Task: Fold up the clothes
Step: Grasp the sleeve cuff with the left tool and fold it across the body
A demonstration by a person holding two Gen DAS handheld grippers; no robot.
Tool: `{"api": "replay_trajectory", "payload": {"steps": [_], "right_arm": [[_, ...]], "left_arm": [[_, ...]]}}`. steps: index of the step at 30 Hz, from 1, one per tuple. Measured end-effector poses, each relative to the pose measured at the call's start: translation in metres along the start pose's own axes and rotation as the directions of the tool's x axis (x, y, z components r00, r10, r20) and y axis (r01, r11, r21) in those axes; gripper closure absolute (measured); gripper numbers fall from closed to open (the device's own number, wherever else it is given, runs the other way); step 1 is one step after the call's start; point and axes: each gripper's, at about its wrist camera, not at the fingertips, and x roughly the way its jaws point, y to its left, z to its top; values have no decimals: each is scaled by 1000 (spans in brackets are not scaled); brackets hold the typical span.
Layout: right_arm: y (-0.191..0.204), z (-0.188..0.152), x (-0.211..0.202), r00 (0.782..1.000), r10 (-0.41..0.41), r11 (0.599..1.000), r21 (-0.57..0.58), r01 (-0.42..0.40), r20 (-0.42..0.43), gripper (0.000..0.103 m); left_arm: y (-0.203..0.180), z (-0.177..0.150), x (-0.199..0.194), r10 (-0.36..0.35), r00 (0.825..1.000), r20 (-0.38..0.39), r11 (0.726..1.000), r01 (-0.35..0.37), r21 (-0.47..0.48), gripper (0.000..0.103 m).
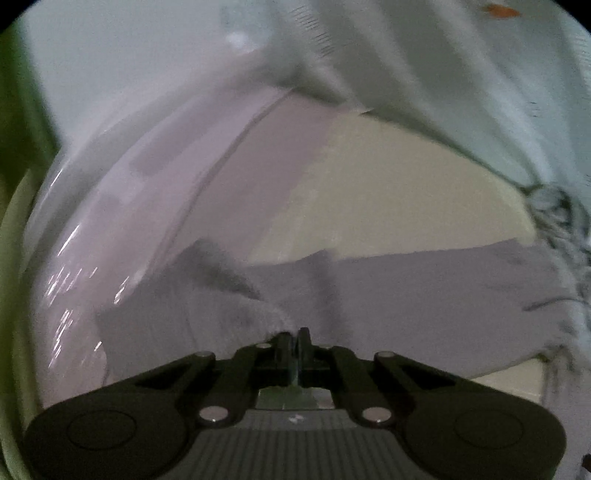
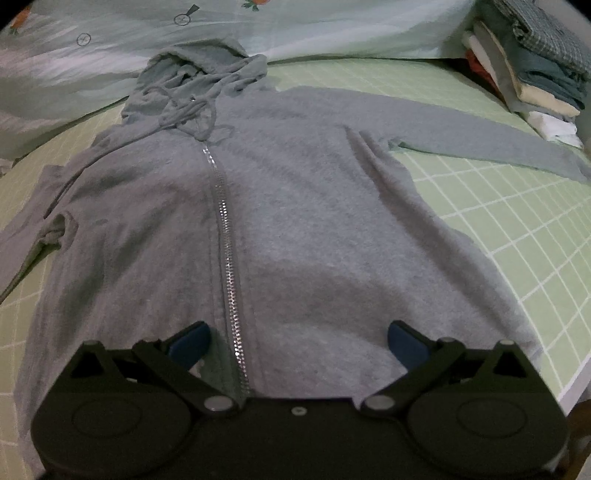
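A grey zip-up hoodie (image 2: 303,206) lies flat, front up, on a green gridded mat (image 2: 509,206), with its hood (image 2: 199,70) at the far end. Its right sleeve (image 2: 461,136) stretches out to the right, and its left sleeve (image 2: 48,221) is bunched at the left edge. My right gripper (image 2: 295,338) hovers open over the hem, its blue pads (image 2: 192,341) set on either side of the zipper (image 2: 229,266). The left wrist view is blurred. There my left gripper (image 1: 293,334) is shut, with a ridge of the hoodie's grey cloth (image 1: 406,295) drawn up into its tips.
A pale printed quilt (image 2: 295,26) lies behind the hood. A stack of folded clothes (image 2: 528,74) sits at the far right corner. The mat's edge (image 2: 565,384) drops off at the right front. In the left wrist view pale bedding (image 1: 443,74) hangs across the top.
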Motion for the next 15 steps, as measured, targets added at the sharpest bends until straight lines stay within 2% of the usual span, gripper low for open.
{"api": "replay_trajectory", "payload": {"steps": [3,5,6,8,9,11,12,13,14,15], "right_arm": [[-6,0,-4,1000,15,999,34,-15,7,0],[-14,2,-8,999,31,997,64,-32,22,0],[-17,2,-11,999,26,997,71,-28,30,0],[-27,4,-16,999,16,997,74,-19,40,0],[-32,6,-20,999,18,996,82,-22,52,0],[-42,10,-26,997,21,995,100,-29,80,0],[-47,14,-28,996,21,996,89,-29,89,0],[-52,18,-30,995,20,997,77,-28,98,0],[-56,22,-31,995,14,998,54,-20,102,0],[-60,27,-32,994,7,999,31,-10,105,0]], "left_arm": [[-45,12,-11,-90,995,42,994,87,70,100],[-79,14,-21,-179,982,59,978,172,114,100],[-98,14,-29,-241,969,62,963,231,137,100],[-137,14,-44,-360,931,63,921,344,182,100],[-157,13,-51,-401,914,63,899,379,220,100],[-192,3,-63,-444,894,61,862,408,300,90],[-206,-4,-67,-455,889,59,850,413,328,66],[-220,-10,-71,-465,883,56,836,418,355,35],[-231,-17,-73,-459,887,57,835,408,370,21],[-236,-22,-69,-428,902,54,849,381,366,11]]}}
